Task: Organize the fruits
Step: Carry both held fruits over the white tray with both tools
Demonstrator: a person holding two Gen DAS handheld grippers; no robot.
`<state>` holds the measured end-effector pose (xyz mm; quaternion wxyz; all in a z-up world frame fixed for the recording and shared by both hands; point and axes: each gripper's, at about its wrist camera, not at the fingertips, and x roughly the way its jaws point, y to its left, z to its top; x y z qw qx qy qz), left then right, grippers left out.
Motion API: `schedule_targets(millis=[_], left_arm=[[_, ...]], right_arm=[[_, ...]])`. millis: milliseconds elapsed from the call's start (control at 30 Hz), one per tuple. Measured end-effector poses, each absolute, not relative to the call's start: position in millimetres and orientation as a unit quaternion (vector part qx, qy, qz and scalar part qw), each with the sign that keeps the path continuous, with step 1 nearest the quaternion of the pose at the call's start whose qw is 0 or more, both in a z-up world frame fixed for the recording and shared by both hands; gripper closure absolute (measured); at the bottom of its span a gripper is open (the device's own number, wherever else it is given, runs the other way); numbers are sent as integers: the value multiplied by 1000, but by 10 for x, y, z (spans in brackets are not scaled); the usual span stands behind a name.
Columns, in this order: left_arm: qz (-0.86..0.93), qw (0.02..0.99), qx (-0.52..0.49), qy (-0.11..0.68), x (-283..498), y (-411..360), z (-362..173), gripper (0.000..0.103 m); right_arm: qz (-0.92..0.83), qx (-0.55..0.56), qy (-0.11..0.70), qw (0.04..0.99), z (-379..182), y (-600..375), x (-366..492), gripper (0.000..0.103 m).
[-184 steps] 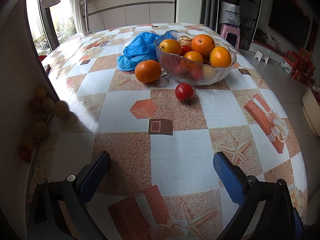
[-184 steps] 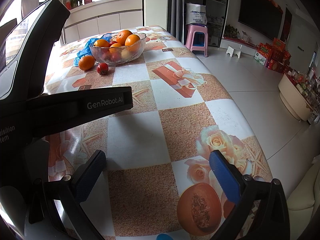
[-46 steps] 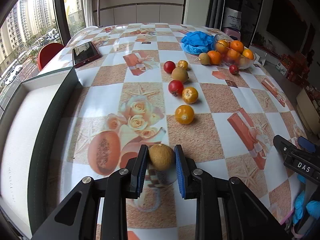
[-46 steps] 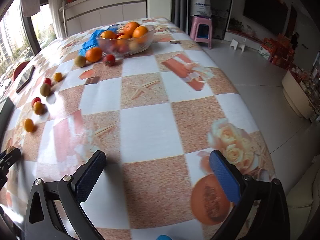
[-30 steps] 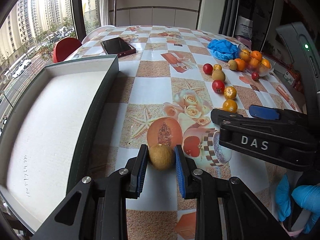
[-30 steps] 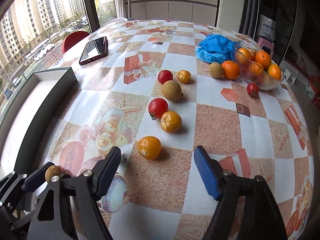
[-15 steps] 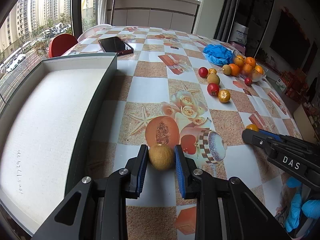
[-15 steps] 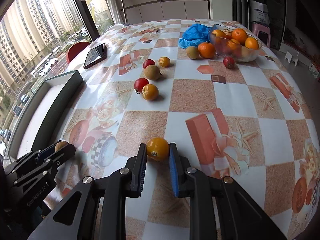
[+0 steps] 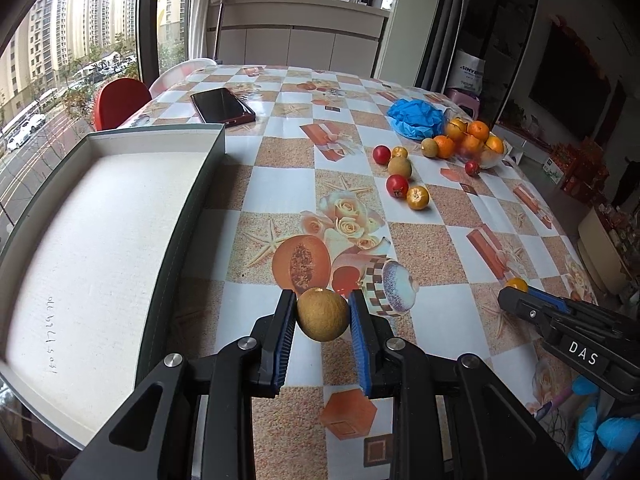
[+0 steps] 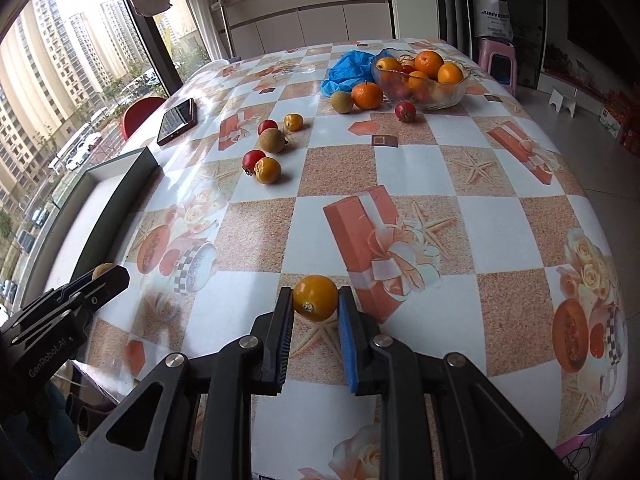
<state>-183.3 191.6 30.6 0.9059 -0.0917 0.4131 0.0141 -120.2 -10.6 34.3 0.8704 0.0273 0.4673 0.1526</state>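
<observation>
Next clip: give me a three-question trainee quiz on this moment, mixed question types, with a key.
1. True or false: the left gripper is shut on a brown round fruit.
2. Multiple choice: what does the right gripper hold? A) a red tomato B) an orange-yellow fruit C) the phone
3. Fill in: the open box beside the left gripper holds ____ fruit so far.

Key:
1. True; both pads press on it.
2. B, the orange-yellow fruit.
3. No; its white floor is bare in the part that shows, and loose fruits lie on the table near the glass bowl.
</observation>
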Motion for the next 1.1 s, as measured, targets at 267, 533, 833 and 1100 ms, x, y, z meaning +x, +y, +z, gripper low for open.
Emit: schedule_targets(millis=[267,533,833,1100], left_arm=[[24,915,-98,390,-1919,2167,513,75],[72,918,-92,378,-1981,2688,599,75],[132,904,-99,393,-1994,3318,459,75],[157,896,-104,403,-1968,3611,288,75]], right_arm=[[170,8,459,872,505,182,-1213,79],[224,-11,459,860,642,798,-1152,79],[303,-39,456,836,716,1694,-1138,79],[349,-62,455,817,676,2304,-1081,79]])
